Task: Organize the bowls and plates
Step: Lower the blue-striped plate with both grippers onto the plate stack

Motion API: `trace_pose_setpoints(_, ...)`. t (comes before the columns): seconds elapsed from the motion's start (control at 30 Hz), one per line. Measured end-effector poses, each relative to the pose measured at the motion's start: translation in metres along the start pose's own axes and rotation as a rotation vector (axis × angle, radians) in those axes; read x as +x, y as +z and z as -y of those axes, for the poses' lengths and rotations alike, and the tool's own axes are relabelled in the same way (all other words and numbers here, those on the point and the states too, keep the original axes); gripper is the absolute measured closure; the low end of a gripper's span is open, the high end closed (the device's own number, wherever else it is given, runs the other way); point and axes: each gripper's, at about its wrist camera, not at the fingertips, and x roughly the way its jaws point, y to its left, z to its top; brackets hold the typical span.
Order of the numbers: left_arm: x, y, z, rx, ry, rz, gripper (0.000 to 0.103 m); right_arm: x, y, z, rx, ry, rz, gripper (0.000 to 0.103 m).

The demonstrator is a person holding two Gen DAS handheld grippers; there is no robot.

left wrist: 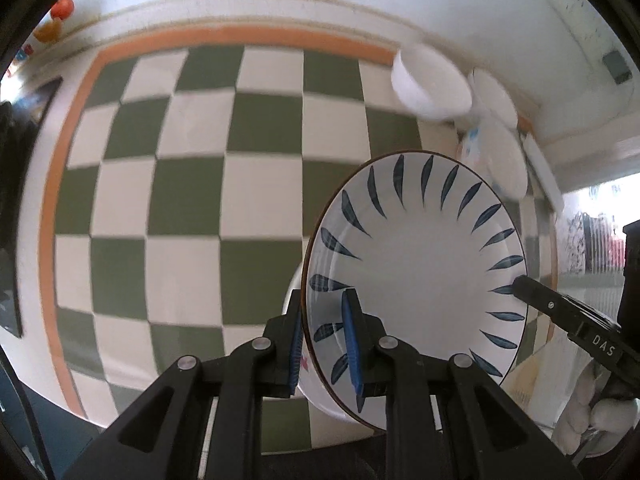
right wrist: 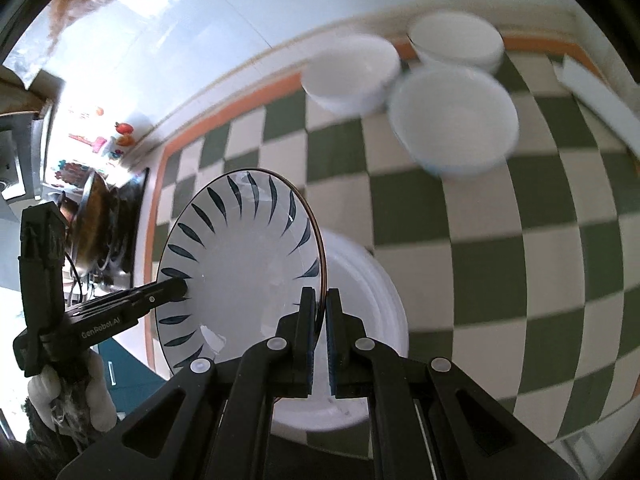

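A white plate with blue leaf marks [left wrist: 420, 272] is held tilted above the checkered tablecloth. My left gripper [left wrist: 324, 320] is shut on its left rim. My right gripper [right wrist: 320, 312] is shut on the opposite rim of the same plate [right wrist: 240, 272]; it shows in the left wrist view [left wrist: 532, 288] at the plate's right edge. A white plate stack [right wrist: 372, 328] lies just under the held plate. Three white bowls [right wrist: 456, 120] stand at the far side of the table, also in the left wrist view [left wrist: 432, 84].
The green and white checkered cloth [left wrist: 192, 184] with an orange border covers the table. A white flat strip [right wrist: 600, 100] lies near the bowls. A stove with a pan [right wrist: 96, 216] stands beyond the table's left edge.
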Motion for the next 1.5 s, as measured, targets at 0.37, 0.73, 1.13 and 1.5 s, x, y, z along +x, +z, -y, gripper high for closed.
trace_pose_setpoints(0.37,0.046,-0.019,0.01,0.011,0.053,-0.091,0.087,0.044,-0.037,0.038,0.038,-0.016,-0.094,0.097)
trace_pose_setpoints(0.73,0.055,-0.024,0.006,-0.061,0.064,-0.074,0.087,0.063,-0.038,0.041,-0.024,-0.028,-0.131,0.096)
trace_pose_setpoints(1.13,0.054,-0.029,-0.001,-0.088,0.046,-0.074,0.086,0.063,-0.038,0.032,-0.021,-0.08,-0.127,0.093)
trace_pose_setpoints(1.5,0.046,-0.033,-0.006,-0.105,0.045,-0.11,0.086,0.06,-0.041,0.028,0.049,-0.145,-0.133,0.091)
